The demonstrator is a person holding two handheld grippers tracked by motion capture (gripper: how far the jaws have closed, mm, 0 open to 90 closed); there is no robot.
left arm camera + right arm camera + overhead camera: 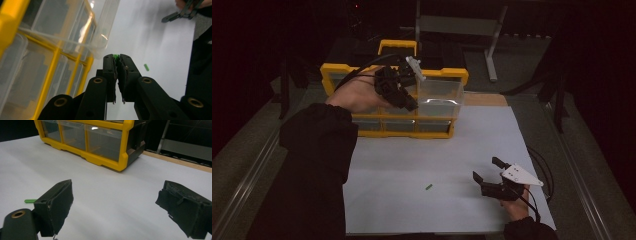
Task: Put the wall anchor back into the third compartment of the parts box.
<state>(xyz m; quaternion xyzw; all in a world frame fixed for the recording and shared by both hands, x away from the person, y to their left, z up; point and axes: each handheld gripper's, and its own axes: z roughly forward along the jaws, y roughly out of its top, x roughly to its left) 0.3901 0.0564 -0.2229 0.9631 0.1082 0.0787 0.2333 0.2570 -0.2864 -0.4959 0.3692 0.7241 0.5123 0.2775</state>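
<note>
A yellow organizer box with clear drawers stands at the back of the white sheet. One clear drawer is pulled out at its right end. My left gripper hovers over the box beside that drawer, shut on a small green piece that peeks from between the tips. Another small green piece lies on the sheet. My right gripper stands open near the sheet's front right, to the right of that piece, with nothing between its pads.
The box shows its clear drawers and dark side. A grey metal frame stands behind the table. A wooden edge shows past the sheet at the back right. Cables trail at the right.
</note>
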